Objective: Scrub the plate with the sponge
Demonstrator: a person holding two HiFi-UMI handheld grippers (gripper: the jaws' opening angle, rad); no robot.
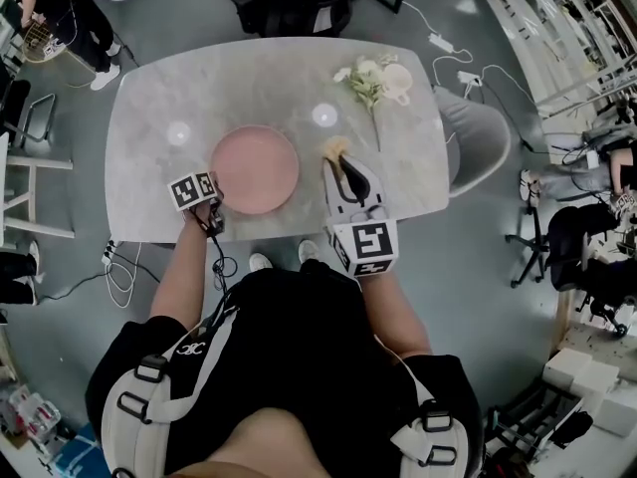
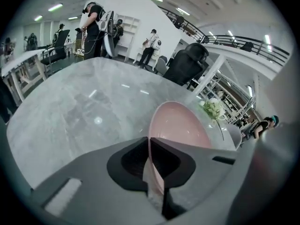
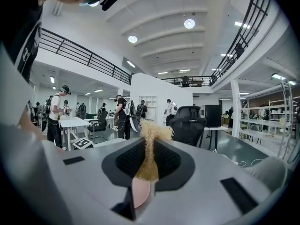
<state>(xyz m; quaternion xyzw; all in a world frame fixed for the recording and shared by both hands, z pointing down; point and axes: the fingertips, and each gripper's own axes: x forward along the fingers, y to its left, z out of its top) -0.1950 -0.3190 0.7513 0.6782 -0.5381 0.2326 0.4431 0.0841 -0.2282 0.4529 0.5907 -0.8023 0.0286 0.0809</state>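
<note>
A round pink plate (image 1: 254,167) lies on the marble table (image 1: 189,83), near its front edge. My left gripper (image 1: 217,207) is at the plate's near left rim. In the left gripper view the pink plate (image 2: 180,125) runs edge-on between the jaws, and the left gripper (image 2: 150,161) is shut on that rim. My right gripper (image 1: 338,164) hovers just right of the plate, pointing away from me. It is shut on a tan fibrous sponge (image 1: 335,148). In the right gripper view the sponge (image 3: 150,144) sticks up out of the right gripper (image 3: 146,165), with a pink piece below it.
A bunch of white flowers (image 1: 363,76) and a pale cup (image 1: 398,83) sit at the table's far right. A grey chair (image 1: 483,137) stands against the right edge. Cables and a power strip (image 1: 443,43) lie on the floor. Other people stand at far desks.
</note>
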